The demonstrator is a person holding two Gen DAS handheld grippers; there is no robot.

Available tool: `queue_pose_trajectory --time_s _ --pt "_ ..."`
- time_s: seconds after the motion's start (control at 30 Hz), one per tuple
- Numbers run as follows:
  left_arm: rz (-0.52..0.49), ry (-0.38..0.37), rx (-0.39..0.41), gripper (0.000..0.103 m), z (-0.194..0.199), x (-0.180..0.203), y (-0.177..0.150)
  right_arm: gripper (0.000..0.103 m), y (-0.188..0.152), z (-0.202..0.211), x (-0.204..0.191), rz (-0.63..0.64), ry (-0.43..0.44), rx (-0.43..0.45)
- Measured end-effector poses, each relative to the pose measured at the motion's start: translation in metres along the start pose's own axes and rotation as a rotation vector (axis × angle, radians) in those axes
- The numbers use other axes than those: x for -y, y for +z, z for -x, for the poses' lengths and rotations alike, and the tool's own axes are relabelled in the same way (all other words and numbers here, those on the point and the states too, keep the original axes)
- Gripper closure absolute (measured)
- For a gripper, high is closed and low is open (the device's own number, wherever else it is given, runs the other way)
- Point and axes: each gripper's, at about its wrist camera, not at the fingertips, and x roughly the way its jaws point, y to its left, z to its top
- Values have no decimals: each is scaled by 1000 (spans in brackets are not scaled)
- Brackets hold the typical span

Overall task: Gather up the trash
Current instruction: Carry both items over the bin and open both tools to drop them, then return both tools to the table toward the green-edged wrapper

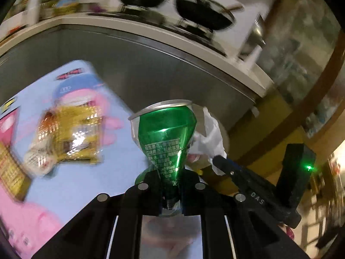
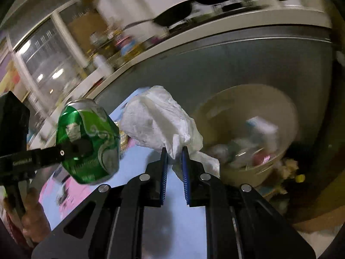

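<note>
The crushed shiny green aluminium can [image 1: 166, 138] has a silver rim and tiny white print on its side. The crumpled paper tissue [image 2: 163, 120] is plain white. The flat mat [image 1: 90, 179] is light blue with pink cartoon shapes, the crinkly foil wrapper [image 1: 71, 138] gold, and the round plastic bin [image 2: 286, 112] beige.

Gold wrapper [image 1: 69, 138] at nine o'clock smeared by blur, pans [image 1: 202, 15] at twelve streaked, bin contents [image 2: 250, 146] at three indistinct, can's base [image 1: 170, 207] hidden between the left gripper's [image 1: 171, 191] fingers
</note>
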Motion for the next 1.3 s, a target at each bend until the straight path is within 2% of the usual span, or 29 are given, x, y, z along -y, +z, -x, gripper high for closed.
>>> queue_pose_trajectory --time_s 0.17,0.27,0.3,0.33,0.37,0.4,0.43,0.6,0.77,1.0,1.3 --pt "-57 -3 -72 92 -67 36 31 90 24 -6 56 -58 -72 23" --pt "-61 0 -108 91 -96 47 42 88 30 -18 72 -77 -87 11" --pt "-64 4 -122 91 -106 50 45 83 28 -19 75 -80 -88 6" --pt "-67 11 -130 77 -111 53 46 77 29 -24 79 -85 -90 -3" --pt "-72 39 -142 64 -118 55 47 66 28 -28 80 -91 -97 -8" --pt "-73 57 -139 47 -120 56 48 66 27 -30 81 -97 -106 -4" --pt "-72 75 -123 48 -119 56 48 66 27 -31 82 -97 -104 -4" --pt "-45 64 -83 48 -99 48 50 66 20 -24 78 -102 -96 16" --pt "-20 78 -40 48 -67 32 35 66 8 -11 66 -104 -75 30" --pt "-22 195 5 48 -23 7 -9 66 -14 4 40 -121 -20 13" --pt "0 325 104 46 45 -14 -55 66 -31 22 -20 -62 56 -7"
